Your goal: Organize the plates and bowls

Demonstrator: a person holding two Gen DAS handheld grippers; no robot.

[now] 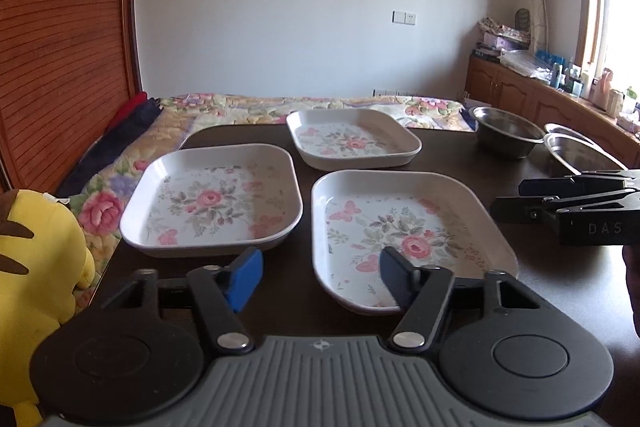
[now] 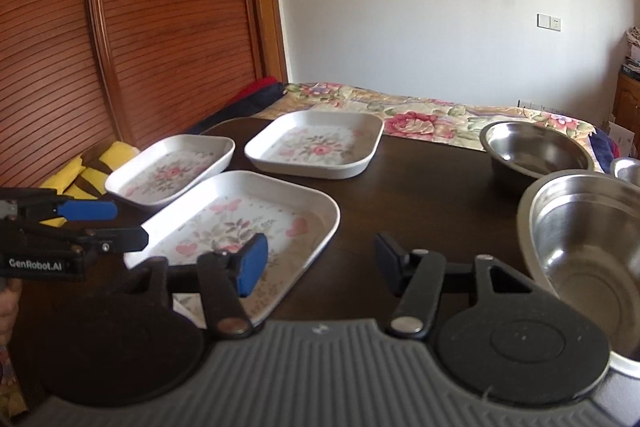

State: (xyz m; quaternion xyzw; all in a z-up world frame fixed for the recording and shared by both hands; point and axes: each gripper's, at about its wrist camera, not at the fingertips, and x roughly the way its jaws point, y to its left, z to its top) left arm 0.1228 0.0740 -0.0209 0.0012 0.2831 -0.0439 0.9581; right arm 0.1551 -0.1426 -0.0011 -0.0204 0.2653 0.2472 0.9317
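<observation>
So the three floral plates are spread out on the dark desk, none stacked yet. The nearest plate (image 1: 404,235) is the landmark here: a second plate (image 1: 212,199) sits just to its left, not quite touching, and a third plate (image 1: 352,139) sits behind it, toward the bed (image 1: 280,107). To the nearest plate's right are the steel bowls: a far bowl (image 2: 536,147), a big near bowl (image 2: 592,247), and a third rim barely peeking in behind that one.

The left gripper (image 1: 320,277) hangs right at the nearest plate's front edge, fingers spread wide, holding nothing; its right pad overlaps the plate's front-left corner in view. The plate's long axis looks to run roughly away from those fingers. The right gripper (image 2: 320,263) is also spread and empty, over bare desk between the nearest plate and the big bowl.

My guess: left goes for the plate since it's closer, right is closer to the bowls.
</observation>
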